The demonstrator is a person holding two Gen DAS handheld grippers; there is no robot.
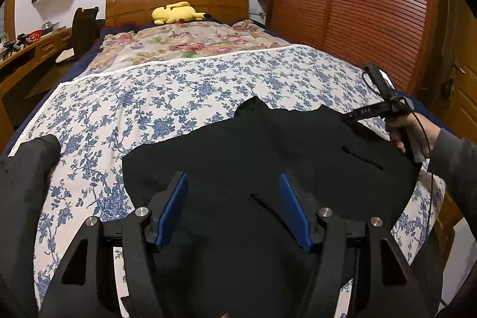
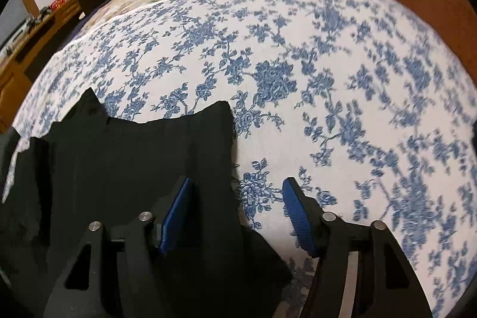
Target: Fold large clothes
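Starting at the right gripper (image 2: 235, 213): its blue fingers (image 2: 176, 216) stand apart with nothing pinched, and the right-hand edge of the black garment (image 2: 125, 163) runs up between them. One finger sits over the cloth, the other over bare bedspread (image 2: 328, 79). So the edge is right there under the tips, and to my eye that's what the next move hangs on: drop straight down and the hem is in the gap. That view is a bit smeared off to the right, so don't ask me for fine detail there.

The left gripper (image 1: 235, 207) is also spread wide and empty, hovering over the near middle of the garment, with cloth spreading away from it to both sides. In its view you can see the person's right hand (image 1: 402, 133) gripping the other tool by the garment's far right corner. I'd say the right side is nearer to a graspable edge; the left is parked over the body of it.

The garment itself lies on the bed near the foot end, mostly flat. Looks like soft, matte black stuff, maybe trousers or a jacket; I can't tell, though there's a slit pocket (image 1: 362, 157) showing. The far edge is ragged with two peaks, a couple of ridges, not smoothed yet.
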